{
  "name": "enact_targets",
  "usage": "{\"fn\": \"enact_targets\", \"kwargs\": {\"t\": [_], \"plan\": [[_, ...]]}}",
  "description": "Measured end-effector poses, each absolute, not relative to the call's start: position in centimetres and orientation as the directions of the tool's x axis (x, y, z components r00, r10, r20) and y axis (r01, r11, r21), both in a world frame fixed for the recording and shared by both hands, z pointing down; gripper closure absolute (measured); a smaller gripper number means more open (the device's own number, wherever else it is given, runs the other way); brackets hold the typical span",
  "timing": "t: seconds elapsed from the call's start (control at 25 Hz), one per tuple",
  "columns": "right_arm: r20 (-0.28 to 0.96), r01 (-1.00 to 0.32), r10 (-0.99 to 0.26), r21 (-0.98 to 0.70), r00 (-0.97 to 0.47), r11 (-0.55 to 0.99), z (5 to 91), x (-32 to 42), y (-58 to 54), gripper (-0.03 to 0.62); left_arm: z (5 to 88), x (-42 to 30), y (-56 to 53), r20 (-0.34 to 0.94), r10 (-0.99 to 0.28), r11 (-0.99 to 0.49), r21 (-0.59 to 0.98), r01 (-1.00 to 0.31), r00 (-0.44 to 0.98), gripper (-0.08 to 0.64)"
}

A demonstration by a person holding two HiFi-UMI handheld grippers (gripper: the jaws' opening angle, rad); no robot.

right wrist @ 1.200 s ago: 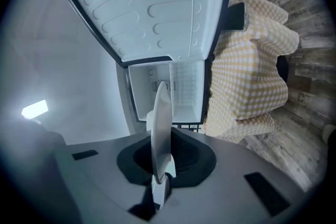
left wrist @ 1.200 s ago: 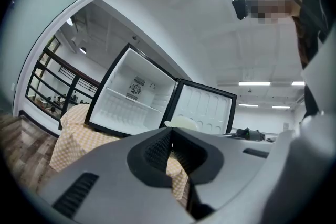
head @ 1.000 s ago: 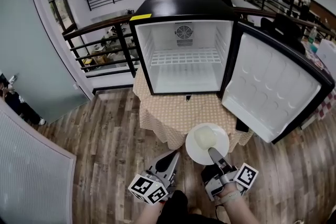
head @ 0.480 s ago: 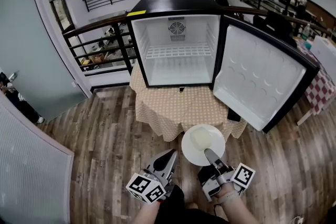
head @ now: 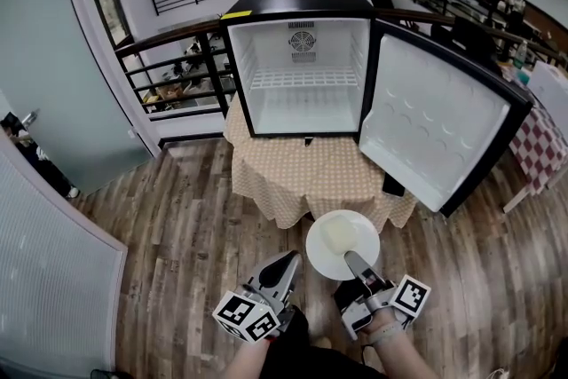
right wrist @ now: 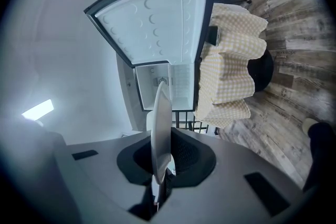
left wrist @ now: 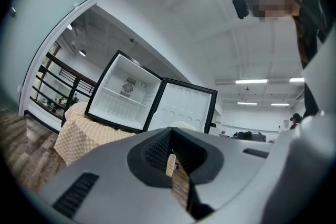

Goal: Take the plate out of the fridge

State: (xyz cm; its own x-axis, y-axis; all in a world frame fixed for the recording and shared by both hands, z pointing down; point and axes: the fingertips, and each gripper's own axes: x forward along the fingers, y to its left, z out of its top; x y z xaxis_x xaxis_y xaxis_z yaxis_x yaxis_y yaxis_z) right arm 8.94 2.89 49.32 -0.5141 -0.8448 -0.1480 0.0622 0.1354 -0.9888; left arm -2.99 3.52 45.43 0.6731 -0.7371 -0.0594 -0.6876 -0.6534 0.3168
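The white plate (head: 342, 242) hangs over the wooden floor, just in front of the table's near edge. My right gripper (head: 355, 264) is shut on its near rim. In the right gripper view the plate (right wrist: 160, 123) stands edge-on between the jaws of the right gripper (right wrist: 160, 170). My left gripper (head: 288, 266) is beside the plate on its left, shut and holding nothing; its jaws meet in the left gripper view (left wrist: 170, 157). The black fridge (head: 302, 84) stands on the table with its door (head: 435, 124) swung wide to the right. Its white inside shows only a bare wire shelf.
The fridge rests on a small table with a yellow checked cloth (head: 302, 173). A dark object (head: 393, 185) lies on the cloth under the door. A black railing (head: 177, 71) runs behind, a glass partition (head: 71, 84) stands at the left, and a red-checked table (head: 541, 151) at the right.
Both grippers and the plate have drawn back from the fridge. The plate's far rim overlapped the table's edge before; now it hangs apart from the cloth.
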Motion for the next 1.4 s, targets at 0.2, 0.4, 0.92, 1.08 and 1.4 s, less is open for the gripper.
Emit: {"fn": "enact_targets", "kwargs": {"t": [0.2,0.4,0.92,1.08,1.4], "plan": [[-0.149,0.069,-0.834,-0.989,-0.532,0.133,49.4,9.0,3.5,0.551,45.5,-3.0,4.3,-0.046,-0.751,-0.636,0.317,-0.703,0.659,0.551],[-0.148,0.064,-0.822,-0.989,-0.550,0.135,49.7,8.9,3.6,0.551,45.3,-2.8,4.3,-0.042,-0.753,-0.637,0.297,-0.711,0.657,0.551],[-0.150,0.047,-0.819,-0.988,-0.554,0.149,49.5,9.7,2.6,0.551,44.7,-2.7,2.9,-0.058,-0.761,-0.630,0.301,-0.716,0.646,0.551],[-0.152,0.053,-0.820,-0.988,-0.552,0.148,49.5,9.6,2.5,0.551,44.6,-3.0,2.6,-0.057,-0.762,-0.629,0.300,-0.717,0.645,0.551],[-0.154,0.053,-0.824,-0.987,-0.545,0.150,49.4,9.4,2.4,0.551,44.2,-2.8,2.2,-0.066,-0.751,-0.643,0.294,-0.707,0.657,0.551]]}}
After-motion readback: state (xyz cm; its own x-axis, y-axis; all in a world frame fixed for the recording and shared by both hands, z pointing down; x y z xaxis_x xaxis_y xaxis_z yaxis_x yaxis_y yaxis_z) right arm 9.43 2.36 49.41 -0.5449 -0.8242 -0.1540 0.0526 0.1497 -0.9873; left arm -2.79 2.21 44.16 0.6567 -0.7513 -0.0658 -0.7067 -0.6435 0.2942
